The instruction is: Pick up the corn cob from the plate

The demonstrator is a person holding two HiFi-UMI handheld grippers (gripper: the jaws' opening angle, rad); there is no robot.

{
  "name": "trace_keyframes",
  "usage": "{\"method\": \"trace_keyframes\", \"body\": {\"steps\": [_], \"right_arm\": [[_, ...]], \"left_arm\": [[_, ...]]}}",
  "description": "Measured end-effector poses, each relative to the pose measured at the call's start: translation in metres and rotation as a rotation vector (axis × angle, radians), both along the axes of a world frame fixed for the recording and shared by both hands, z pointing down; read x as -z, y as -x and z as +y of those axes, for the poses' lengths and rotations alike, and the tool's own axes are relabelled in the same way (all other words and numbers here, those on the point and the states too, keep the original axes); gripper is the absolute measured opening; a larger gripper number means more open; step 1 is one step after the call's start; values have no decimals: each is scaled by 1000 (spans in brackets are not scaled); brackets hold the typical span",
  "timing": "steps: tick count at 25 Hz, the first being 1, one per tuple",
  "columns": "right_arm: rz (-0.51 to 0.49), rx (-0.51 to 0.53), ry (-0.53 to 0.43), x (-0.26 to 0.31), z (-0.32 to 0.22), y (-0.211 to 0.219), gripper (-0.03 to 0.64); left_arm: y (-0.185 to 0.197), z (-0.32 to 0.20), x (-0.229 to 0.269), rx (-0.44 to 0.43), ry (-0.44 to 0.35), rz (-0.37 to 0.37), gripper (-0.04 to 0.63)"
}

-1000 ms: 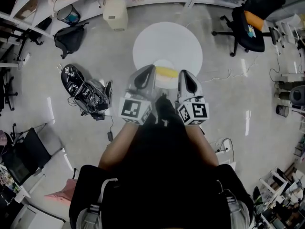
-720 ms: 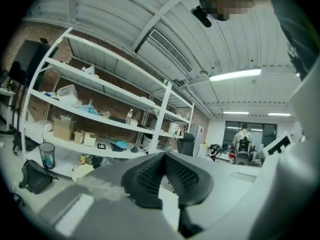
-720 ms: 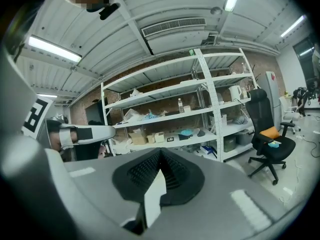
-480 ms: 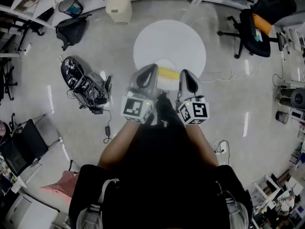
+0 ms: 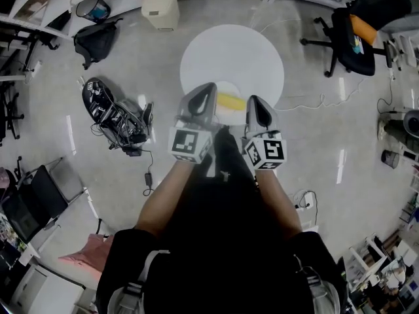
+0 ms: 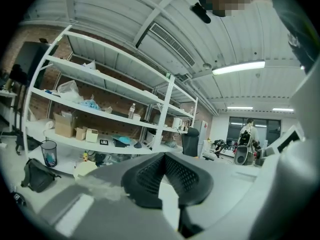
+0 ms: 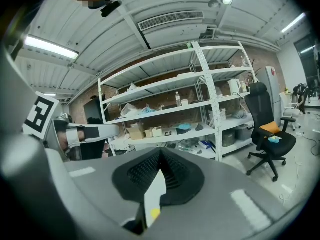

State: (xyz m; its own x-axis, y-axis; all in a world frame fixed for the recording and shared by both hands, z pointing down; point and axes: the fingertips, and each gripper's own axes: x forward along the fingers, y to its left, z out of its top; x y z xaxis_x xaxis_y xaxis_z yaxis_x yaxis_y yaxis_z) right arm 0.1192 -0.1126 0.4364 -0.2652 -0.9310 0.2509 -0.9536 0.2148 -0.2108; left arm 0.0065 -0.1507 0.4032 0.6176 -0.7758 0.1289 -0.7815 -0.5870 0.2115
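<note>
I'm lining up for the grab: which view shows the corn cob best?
The head view: the corn cob lies in plain sight on the plate, seen from above. The right gripper view catches only a yellow speck of the corn cob, low between the jaws. The left gripper view shows none of it.

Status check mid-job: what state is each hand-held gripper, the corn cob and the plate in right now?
left hand-held gripper: shut, nothing between its jaws.
right hand-held gripper: shut, nothing between its jaws.
corn cob: lying on the plate, not gripped.
plate: flat on the round white table, holding only the corn cob.
</note>
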Motion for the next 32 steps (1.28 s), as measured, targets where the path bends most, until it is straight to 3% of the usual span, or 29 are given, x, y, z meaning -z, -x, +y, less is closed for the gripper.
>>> {"method": "trace_keyframes", "body": {"steps": [17,21,32], "right_arm": [[27,50,81,-71,-17,-5,8],[49,95,120,-93,-17,0,72],[135,227,235,-159,-16,9,163]], "left_arm": [[-12,-36,-59,21,17,-17,-3],[-14,-38,-70,22,29,-14,-3],[-17,-42,-108,23,61,-28,-2]]}}
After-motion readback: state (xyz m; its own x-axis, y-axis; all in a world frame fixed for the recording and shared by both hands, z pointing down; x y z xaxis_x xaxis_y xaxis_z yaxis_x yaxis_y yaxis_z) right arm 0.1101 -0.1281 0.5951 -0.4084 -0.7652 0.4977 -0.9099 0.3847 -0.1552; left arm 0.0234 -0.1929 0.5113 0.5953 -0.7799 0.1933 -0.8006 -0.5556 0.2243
